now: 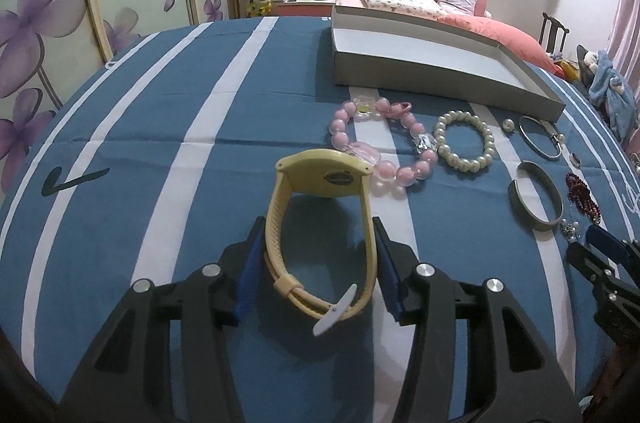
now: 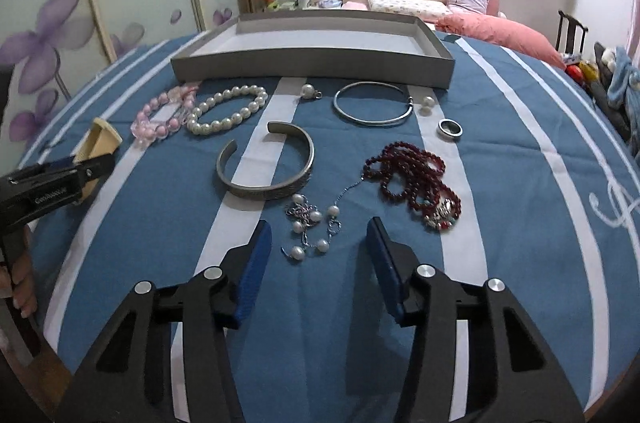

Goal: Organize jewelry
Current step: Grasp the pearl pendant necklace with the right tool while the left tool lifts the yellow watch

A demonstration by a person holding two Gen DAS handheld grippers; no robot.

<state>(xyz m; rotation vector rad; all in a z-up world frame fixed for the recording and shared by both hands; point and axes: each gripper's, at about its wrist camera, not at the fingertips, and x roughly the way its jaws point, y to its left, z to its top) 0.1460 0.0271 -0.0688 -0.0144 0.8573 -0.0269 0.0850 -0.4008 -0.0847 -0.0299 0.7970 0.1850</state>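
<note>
Left gripper [image 1: 320,259] clamps a yellow watch [image 1: 322,223] by its strap, both blue pads against the band; the watch face is tilted away from the camera, and whether the strap rests on the cloth [image 1: 180,111] or sits just above it cannot be told. Right gripper [image 2: 320,255] is spread wide and holds nothing, its fingers on either side of a pearl chain [image 2: 310,227] lying on the cloth. A grey tray [image 2: 312,67] sits at the far side of the blue cloth with white stripes. In front of the tray, from left: pink beads [image 2: 160,115], a pearl bracelet [image 2: 228,109] touching them, a loose pearl [image 2: 308,91], a thin bangle [image 2: 372,103] and 2 small pearls [image 2: 427,104]. Nearer lie a silver cuff [image 2: 266,163], a ring [image 2: 450,128] and dark red beads [image 2: 412,175]; the pearl chain runs up to the red beads.
</note>
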